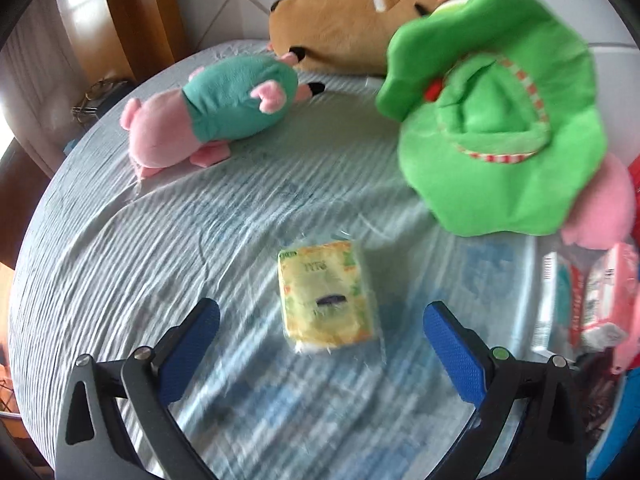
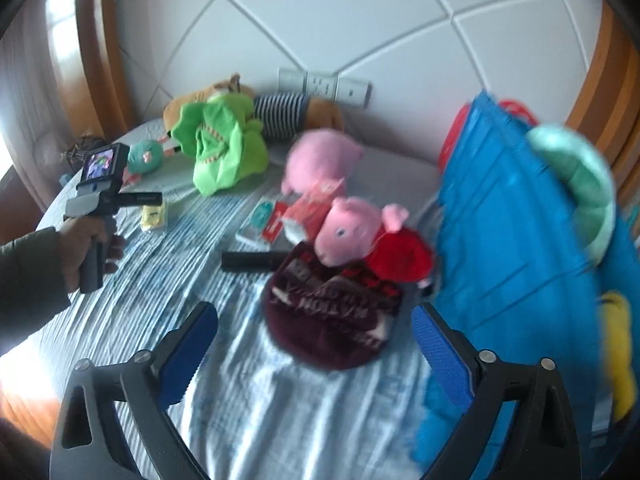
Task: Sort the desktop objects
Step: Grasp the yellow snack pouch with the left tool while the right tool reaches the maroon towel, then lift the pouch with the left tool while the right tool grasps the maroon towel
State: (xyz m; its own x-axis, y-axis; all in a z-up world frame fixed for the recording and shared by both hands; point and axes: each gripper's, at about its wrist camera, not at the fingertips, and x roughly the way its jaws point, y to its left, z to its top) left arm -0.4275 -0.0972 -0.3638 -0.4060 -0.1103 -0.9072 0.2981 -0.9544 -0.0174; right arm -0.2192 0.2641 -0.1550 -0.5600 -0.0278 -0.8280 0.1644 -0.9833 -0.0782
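Left tool point(image 1: 322, 322) gapes around upright-lying yellow tissue pack point(image 1: 328, 294).

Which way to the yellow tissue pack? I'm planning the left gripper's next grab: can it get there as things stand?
Probably yes: the left gripper is open, the yellow tissue pack lies alone on the striped sheet between its fingers.

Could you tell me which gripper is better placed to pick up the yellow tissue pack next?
Left. The yellow tissue pack lies centred just ahead of the open left gripper; the right gripper faces the maroon hat.
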